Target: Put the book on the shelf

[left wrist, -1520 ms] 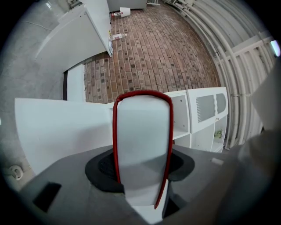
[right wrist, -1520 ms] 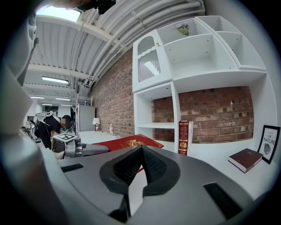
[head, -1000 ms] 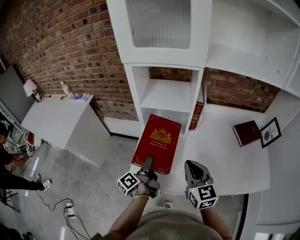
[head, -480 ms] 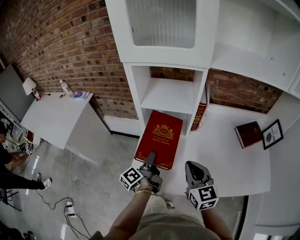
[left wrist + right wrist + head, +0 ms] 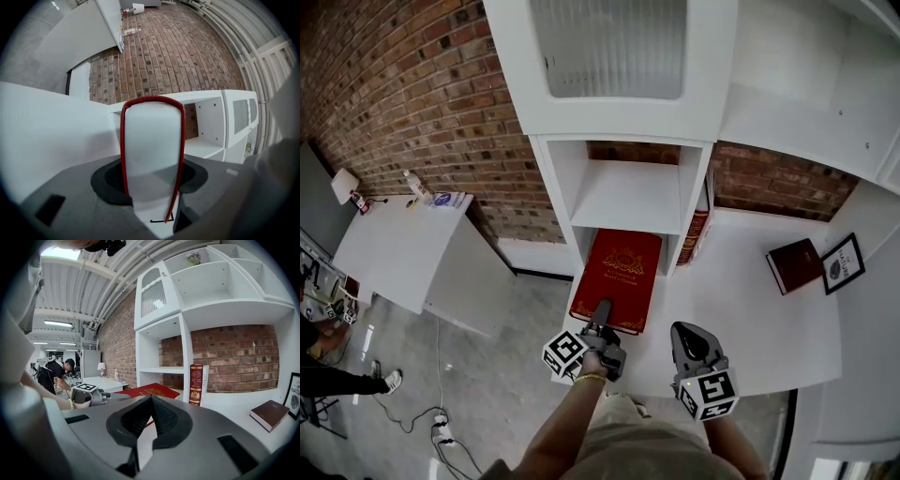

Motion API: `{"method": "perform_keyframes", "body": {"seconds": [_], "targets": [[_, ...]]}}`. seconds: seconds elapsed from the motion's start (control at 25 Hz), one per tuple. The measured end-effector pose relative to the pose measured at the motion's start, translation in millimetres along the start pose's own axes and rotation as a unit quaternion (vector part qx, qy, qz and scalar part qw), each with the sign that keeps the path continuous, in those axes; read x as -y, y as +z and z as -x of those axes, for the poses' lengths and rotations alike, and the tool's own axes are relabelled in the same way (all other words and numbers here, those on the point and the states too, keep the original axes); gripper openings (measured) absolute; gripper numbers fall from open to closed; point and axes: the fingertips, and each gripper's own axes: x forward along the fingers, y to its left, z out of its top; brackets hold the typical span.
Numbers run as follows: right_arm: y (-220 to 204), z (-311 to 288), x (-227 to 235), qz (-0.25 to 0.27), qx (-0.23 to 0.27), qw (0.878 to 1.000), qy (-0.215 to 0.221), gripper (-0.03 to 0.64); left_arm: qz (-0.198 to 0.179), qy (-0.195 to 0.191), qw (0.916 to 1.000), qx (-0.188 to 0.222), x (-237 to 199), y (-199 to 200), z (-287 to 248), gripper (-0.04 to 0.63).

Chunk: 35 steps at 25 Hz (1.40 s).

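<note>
A large red book (image 5: 617, 277) with a gold crest lies flat and level in front of me, my left gripper (image 5: 602, 317) shut on its near edge. The book's far end reaches the mouth of the lowest compartment (image 5: 628, 230) of the white shelf unit. In the left gripper view the book's white page edge (image 5: 152, 150), framed by red covers, fills the space between the jaws. My right gripper (image 5: 686, 337) hovers to the right over the white counter, shut and holding nothing. From the right gripper view the book (image 5: 147, 391) shows beyond the right gripper (image 5: 150, 401).
A red-spined book (image 5: 694, 234) stands against the shelf's right upright. A dark red book (image 5: 794, 264) and a framed picture (image 5: 841, 263) lie on the white counter (image 5: 741, 309) at right. A white side table (image 5: 394, 248) stands at left. A person (image 5: 56, 376) bends over far left.
The left gripper has carried the book forward toward the shelf; its far end now sits at the lower compartment's opening. The right gripper has barely shifted.
</note>
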Motion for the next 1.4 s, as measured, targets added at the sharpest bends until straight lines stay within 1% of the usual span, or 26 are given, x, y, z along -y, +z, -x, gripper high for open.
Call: {"method": "perform_keyframes", "body": {"seconds": [0.2,0.6,0.88,1.04,1.24,1.4], "targets": [[2,-6,9,-0.002,-0.005,1.000,-0.007,0.006,0.005,0.011,0.9999,-0.004,-8,1,-13,0.236],[-10,-18,22,-0.011,-0.021,1.000,-0.013,0.006,0.022,0.038,0.9991,-0.003,-28,0,-35,0.236],[-11,-27,30,-0.011,-0.032,0.999,-0.008,0.006,0.031,0.061,0.9976,0.005,-41,1,-44,0.236],[-13,-31,35,-0.012,-0.037,0.999,-0.007,0.006,0.044,0.062,0.9971,0.011,-43,2,-50,0.236],[-15,-33,42,-0.016,-0.039,0.999,-0.011,0.006,0.046,0.067,0.9965,0.019,-44,2,-55,0.239],[-17,-34,46,-0.020,-0.043,0.999,-0.012,0.006,0.051,0.085,0.9948,0.024,-51,1,-58,0.239]]}}
